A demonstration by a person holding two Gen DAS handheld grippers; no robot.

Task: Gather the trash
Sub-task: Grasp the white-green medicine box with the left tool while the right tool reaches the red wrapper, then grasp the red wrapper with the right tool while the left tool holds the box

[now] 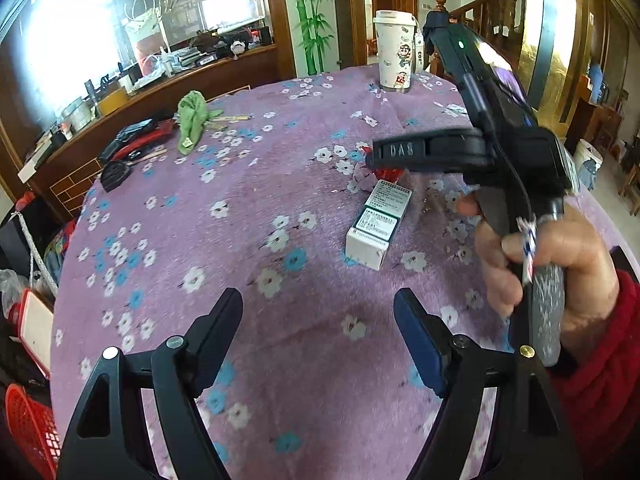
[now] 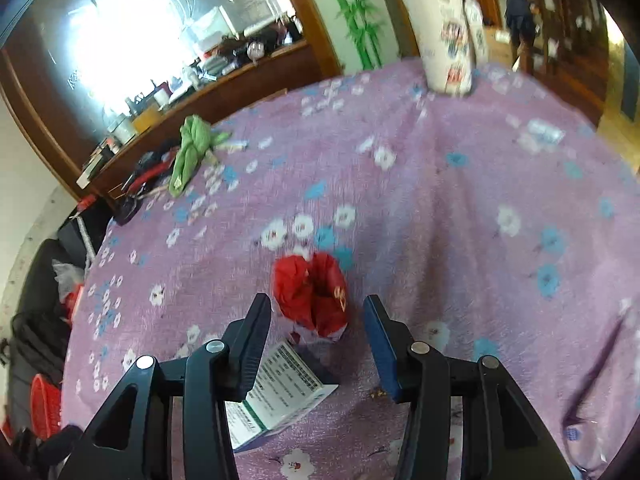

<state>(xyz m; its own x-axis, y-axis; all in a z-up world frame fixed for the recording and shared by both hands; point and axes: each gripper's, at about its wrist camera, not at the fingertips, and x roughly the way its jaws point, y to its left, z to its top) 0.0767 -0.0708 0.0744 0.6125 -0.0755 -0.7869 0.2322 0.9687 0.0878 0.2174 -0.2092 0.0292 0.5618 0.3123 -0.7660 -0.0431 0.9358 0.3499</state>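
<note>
The right gripper [image 2: 316,344] hangs over the middle of the worktop [image 1: 248,216], jaws spread and empty, the crumpled red wrapper [image 2: 312,296] lying just ahead between them. A small box [image 2: 276,392] lies just beside it, nearer. Advise lowering squarely and closing on the wrapper alone. Left gripper [image 1: 320,328] stands spread, empty, over bare cloth nearer the worktop's edge

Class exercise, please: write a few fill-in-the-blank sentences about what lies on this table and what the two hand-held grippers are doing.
1. The crumpled wrapper ahead of the right hand-held gripper is ____.
2. The white-and-green box lies on a ____ flowered tablecloth.
3. The left hand-held gripper holds ____.
4. The crumpled cloth at the table's far edge is ____.

Missing words: red; purple; nothing; green
</note>
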